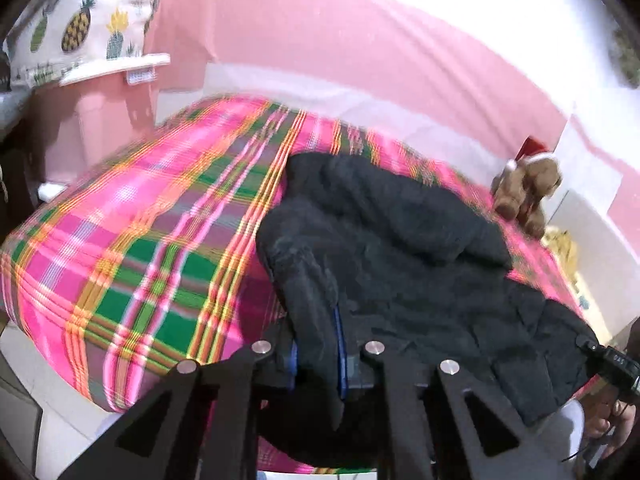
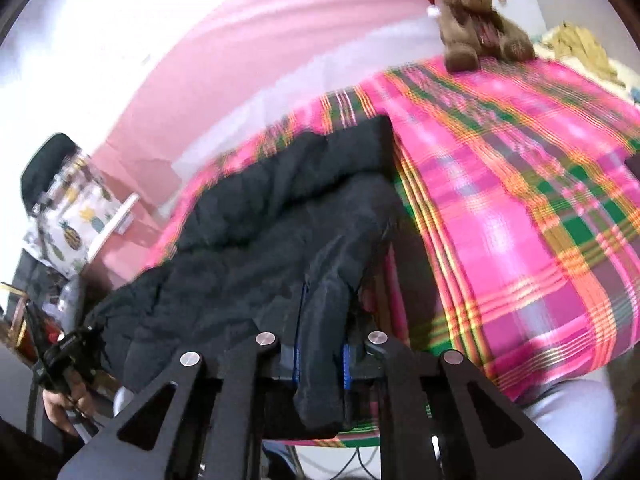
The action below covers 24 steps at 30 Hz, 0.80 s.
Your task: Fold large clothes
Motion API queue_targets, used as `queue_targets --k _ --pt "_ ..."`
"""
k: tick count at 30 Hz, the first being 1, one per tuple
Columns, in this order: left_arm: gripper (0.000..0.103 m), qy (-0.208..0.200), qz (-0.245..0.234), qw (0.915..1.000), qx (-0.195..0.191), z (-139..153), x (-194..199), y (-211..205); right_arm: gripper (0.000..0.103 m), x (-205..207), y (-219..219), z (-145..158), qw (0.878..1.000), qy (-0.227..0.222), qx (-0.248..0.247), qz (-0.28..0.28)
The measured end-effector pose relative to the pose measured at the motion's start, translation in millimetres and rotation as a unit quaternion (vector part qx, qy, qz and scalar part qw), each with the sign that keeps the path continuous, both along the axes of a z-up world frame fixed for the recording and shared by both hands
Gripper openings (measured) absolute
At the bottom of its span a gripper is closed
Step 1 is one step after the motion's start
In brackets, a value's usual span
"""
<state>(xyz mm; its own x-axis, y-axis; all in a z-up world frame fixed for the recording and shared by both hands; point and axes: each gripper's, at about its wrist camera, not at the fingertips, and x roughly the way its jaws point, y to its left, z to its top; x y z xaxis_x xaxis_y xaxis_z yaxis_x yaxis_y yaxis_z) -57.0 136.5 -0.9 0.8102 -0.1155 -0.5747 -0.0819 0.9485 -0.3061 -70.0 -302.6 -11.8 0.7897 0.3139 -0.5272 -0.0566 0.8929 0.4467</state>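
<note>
A large black padded jacket [image 1: 400,248] lies on a bed with a pink, green and orange plaid cover [image 1: 140,240]. My left gripper [image 1: 317,356] is shut on a fold at the jacket's near left edge, the cloth pinched between its blue pads. In the right wrist view the same jacket [image 2: 248,232] spreads to the left over the plaid cover [image 2: 520,200]. My right gripper [image 2: 322,360] is shut on a fold at its near right edge. Both pinched edges are lifted off the bed.
A brown plush dog [image 1: 528,192] with a red hat sits at the bed's far right corner, also the plush dog [image 2: 476,20]. A pineapple-print cloth [image 1: 80,32] covers furniture at the left. A pink wall [image 1: 360,40] stands behind. A hand [image 2: 64,400] holds the other gripper.
</note>
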Motion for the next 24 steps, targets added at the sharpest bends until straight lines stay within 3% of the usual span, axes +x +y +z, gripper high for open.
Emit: queue_targets --k 7,13,19,24 --pt "0.014 -0.049 0.004 0.9985 -0.026 44.1 -45.4 8.5 0.013 -45.4 0.9 36.1 0.999 -0.046 0.003 -0.010" --pt "0.014 -0.057 0.005 0.9978 -0.035 52.3 -53.1 8.6 0.013 -37.5 0.4 42.3 0.998 -0.058 0.007 -0.017" --pt "0.014 -0.069 0.006 0.9964 -0.048 61.3 -28.5 13.5 0.014 -6.1 -5.7 60.0 0.997 -0.076 0.013 -0.021" --pt "0.015 -0.084 -0.002 0.9958 -0.037 79.6 31.9 18.6 0.014 55.4 -4.3 81.8 0.997 -0.080 0.002 -0.020"
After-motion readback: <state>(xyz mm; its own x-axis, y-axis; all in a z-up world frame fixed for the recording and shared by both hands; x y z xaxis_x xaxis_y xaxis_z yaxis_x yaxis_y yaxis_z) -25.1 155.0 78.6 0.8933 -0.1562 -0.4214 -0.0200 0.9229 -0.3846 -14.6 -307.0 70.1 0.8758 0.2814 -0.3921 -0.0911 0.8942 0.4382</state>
